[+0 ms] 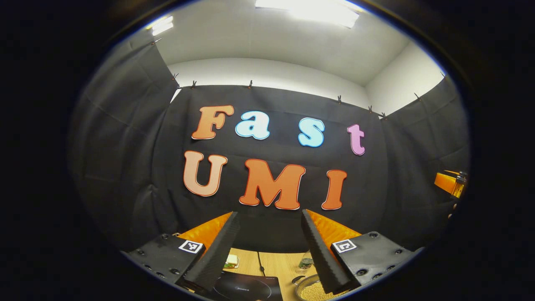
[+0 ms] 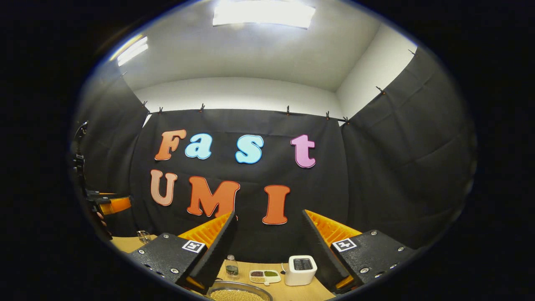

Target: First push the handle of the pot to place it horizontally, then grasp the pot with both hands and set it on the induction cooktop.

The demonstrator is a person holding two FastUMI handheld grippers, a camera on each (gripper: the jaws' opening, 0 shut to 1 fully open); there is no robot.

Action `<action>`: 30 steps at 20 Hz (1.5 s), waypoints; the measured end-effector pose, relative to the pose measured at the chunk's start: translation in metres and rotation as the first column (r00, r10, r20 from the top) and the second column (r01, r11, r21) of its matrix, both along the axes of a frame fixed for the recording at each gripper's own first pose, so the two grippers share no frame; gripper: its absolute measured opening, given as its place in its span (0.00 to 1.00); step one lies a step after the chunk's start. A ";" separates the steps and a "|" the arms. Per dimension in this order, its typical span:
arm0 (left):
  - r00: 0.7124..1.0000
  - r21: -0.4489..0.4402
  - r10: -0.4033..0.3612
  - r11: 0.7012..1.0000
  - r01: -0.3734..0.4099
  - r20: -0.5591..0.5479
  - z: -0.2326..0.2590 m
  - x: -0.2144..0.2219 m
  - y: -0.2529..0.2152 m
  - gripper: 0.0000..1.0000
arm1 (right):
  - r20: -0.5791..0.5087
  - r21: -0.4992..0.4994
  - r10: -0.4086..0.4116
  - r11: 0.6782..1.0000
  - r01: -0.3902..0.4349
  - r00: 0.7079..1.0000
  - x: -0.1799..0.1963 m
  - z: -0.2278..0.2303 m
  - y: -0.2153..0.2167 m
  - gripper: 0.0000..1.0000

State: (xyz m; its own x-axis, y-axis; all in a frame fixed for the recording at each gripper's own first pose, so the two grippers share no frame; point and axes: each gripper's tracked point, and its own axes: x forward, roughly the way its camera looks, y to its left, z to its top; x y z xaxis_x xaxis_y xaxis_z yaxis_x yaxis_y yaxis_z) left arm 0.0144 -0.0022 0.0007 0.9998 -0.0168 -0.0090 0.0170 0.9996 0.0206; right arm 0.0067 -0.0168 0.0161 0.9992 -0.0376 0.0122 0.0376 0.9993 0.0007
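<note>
Both tongs released | left tongs (image 1: 267, 251): cooktop (image 1: 246, 286), pot (image 1: 311, 288) | right tongs (image 2: 267, 255): pot (image 2: 238, 292), toaster (image 2: 301, 269)

Black cloth walls (image 2: 397, 167) clipped along their top edges surround me; white plaster walls (image 2: 234, 92) rise beyond, bright ceiling light panels (image 2: 263, 12) glow overhead, and a light wooden table (image 1: 284, 267) lies below.

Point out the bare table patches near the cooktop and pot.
Bare wood lies between the induction cooktop and the pot, crossed by a cable. Crowded behind the pot: glass bottle, divided dish, white appliance.
</note>
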 end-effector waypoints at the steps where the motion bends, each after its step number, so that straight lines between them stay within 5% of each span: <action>1: 1.000 -0.001 -0.002 1.000 0.002 -0.001 0.000 0.001 0.000 0.96 | 0.001 -0.005 -0.001 1.000 0.001 1.000 0.000 0.000 0.000 0.95; 14: 1.000 0.031 -0.030 0.999 0.030 -0.006 -0.006 -0.004 -0.007 0.96 | -0.071 0.023 -0.011 1.000 0.013 0.997 -0.006 -0.034 -0.004 0.95; 30: 1.000 0.059 0.021 0.998 -0.020 -0.012 -0.020 -0.002 0.025 0.95 | -0.254 0.043 0.016 0.999 -0.005 0.967 -0.023 -0.111 0.007 0.94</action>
